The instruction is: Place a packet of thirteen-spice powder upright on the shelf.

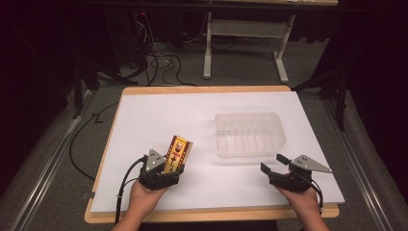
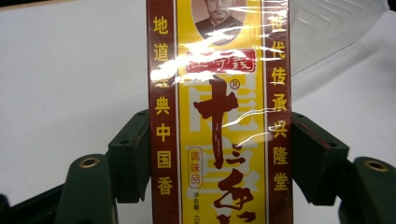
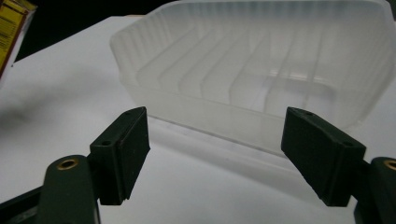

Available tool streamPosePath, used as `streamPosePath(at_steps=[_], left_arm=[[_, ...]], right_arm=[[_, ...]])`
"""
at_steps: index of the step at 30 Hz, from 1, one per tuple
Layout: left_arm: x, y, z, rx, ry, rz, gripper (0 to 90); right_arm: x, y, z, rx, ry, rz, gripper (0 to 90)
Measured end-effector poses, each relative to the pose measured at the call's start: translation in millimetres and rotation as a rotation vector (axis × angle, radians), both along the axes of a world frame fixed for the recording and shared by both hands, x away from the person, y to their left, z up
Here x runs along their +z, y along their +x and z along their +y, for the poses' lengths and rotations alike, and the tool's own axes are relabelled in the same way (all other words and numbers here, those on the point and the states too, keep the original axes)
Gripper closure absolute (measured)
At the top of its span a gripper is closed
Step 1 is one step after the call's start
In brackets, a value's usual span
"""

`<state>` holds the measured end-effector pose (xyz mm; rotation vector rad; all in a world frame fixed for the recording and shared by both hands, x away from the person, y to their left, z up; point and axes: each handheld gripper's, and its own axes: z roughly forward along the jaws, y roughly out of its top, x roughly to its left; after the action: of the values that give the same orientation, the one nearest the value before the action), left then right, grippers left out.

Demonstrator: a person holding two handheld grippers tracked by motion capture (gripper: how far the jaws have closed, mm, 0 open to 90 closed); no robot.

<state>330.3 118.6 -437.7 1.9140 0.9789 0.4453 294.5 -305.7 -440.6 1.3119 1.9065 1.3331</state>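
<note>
The yellow and brown box [image 1: 177, 153] sits in our left gripper [image 1: 166, 174], at the near left of the white sheet [image 1: 168, 115] that covers the tabletop [image 1: 202, 88]. From the high view we see it slanting away from the hand, its far end tipped toward the right and lifted over the sheet, well apart from the clear plastic tray [image 1: 250, 135] that rests to the right of the middle.

Our left gripper view brings the box [image 2: 219, 116] close: a glossy film wrapper with glare streaks, red-brown side bands with yellow characters, a yellow middle panel with big dark red script, and a portrait at the top edge. There we see both black pads [image 2: 134, 156] pressed flat against the long sides of the box, so the left gripper [image 2: 219, 161] is clamped on it. A corner of the tray [image 2: 336, 28] shows behind, at the upper right.

Our right gripper view shows what the high view cannot: the ribbed floor and fluted walls of the tray [image 3: 261, 70], seen from low and near. The right gripper [image 3: 233, 158] points at the tray's near wall with its jaws spread and nothing between them; they touch neither tray nor sheet. In the high view the right gripper [image 1: 275, 166] hangs just near and right of the tray. A sliver of the box [image 3: 11, 28] shows at the far left.
</note>
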Motion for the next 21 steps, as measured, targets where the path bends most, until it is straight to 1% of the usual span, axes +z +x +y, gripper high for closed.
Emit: streamPosePath(at_steps=[2,3,6,10,14,21], left_arm=[[0.6,-2.4,-2.2,0.0,-0.016,-0.018,32.6],[0.8,-3.3,-3.1,0.0,-0.016,-0.025,32.6],[2.2,-6.2,-5.6,0.0,-0.016,-0.053,32.7],[4.0,-8.4,-7.4,-0.007,-0.026,-0.066,32.7],[4.6,-10.5,-9.9,-0.019,-0.041,-0.073,32.7],[5.0,-15.8,-16.6,-0.035,-0.038,-0.1,32.7]], right_arm=[[3.9,-0.7,6.0,0.012,0.004,-0.009,25.5],[7.2,-1.0,11.3,0.029,0.004,-0.007,27.0],[13.5,-2.0,20.9,0.053,0.004,-0.001,30.7],[23.7,-0.2,36.2,0.086,0.001,-0.018,34.3],[32.2,5.5,50.4,0.101,-0.003,-0.027,34.4],[38.4,18.1,74.8,0.122,-0.007,-0.035,34.8]])
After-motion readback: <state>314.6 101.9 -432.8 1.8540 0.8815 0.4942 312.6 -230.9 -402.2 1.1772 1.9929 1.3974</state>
